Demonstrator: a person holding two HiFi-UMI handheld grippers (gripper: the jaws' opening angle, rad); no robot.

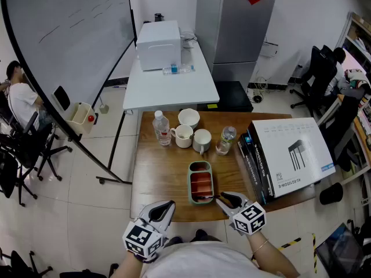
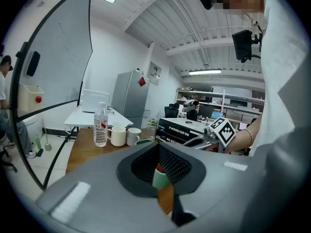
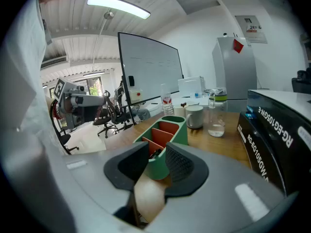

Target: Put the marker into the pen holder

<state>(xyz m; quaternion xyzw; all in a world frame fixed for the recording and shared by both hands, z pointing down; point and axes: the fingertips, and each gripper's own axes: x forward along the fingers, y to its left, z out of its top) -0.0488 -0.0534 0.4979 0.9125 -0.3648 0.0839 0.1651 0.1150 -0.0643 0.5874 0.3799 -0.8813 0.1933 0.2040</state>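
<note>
The green pen holder (image 1: 200, 182) with orange compartments lies lengthwise on the wooden table (image 1: 156, 178). A dark marker (image 3: 156, 153) rests in its nearest compartment, and its end shows at the holder's near end (image 1: 205, 198). My right gripper (image 1: 227, 200) hovers just off the holder's near right corner, pointing at that compartment. Its jaws (image 3: 157, 158) stand open with only the holder's green wall (image 3: 176, 136) seen between them. My left gripper (image 1: 160, 211) hangs over the table's front edge, left of the holder. It is open and holds nothing (image 2: 156, 163).
Behind the holder stand a water bottle (image 1: 162, 128), three white cups (image 1: 184, 135) and a glass jar (image 1: 226, 140). Flat cardboard boxes (image 1: 287, 155) cover the table's right side, close to my right gripper. A white table (image 1: 168, 86) stands farther back.
</note>
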